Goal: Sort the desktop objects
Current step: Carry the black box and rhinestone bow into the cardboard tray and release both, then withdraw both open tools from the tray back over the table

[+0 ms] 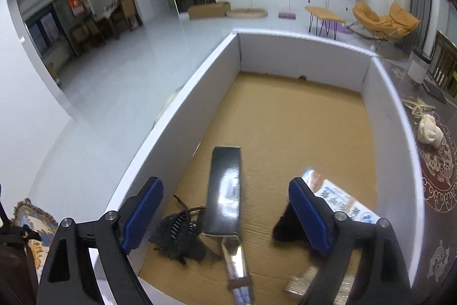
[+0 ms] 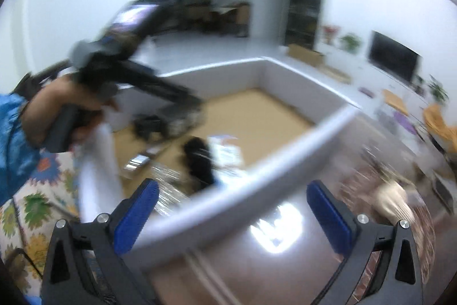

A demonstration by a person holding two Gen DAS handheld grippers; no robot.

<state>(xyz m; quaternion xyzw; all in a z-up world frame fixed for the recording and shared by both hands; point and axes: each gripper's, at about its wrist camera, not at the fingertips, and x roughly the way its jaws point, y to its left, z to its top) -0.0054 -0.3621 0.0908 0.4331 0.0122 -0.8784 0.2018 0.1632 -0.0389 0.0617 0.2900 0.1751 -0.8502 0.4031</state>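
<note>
A white-walled carton (image 1: 200,93) with a brown cardboard floor fills the left wrist view. In it lie a long glossy black box (image 1: 224,185), a black claw hair clip (image 1: 177,233), a black fuzzy item (image 1: 285,227), a printed packet (image 1: 340,199) and a silvery piece (image 1: 300,282). My left gripper (image 1: 225,181) hangs open over them; its blue pads (image 1: 142,216) touch nothing. In the blurred right wrist view, my right gripper (image 2: 232,186) stands open and empty over the carton's near wall (image 2: 257,176). The left gripper (image 2: 171,96), held by a hand (image 2: 57,105), reaches into the carton.
The carton sits on a dark glossy table (image 2: 257,262) with an ornate pattern (image 1: 440,167). A cream lump (image 1: 430,130) lies on the table right of the carton. A floral cloth (image 2: 37,205) is at the left. Open tiled floor (image 1: 114,70) lies beyond.
</note>
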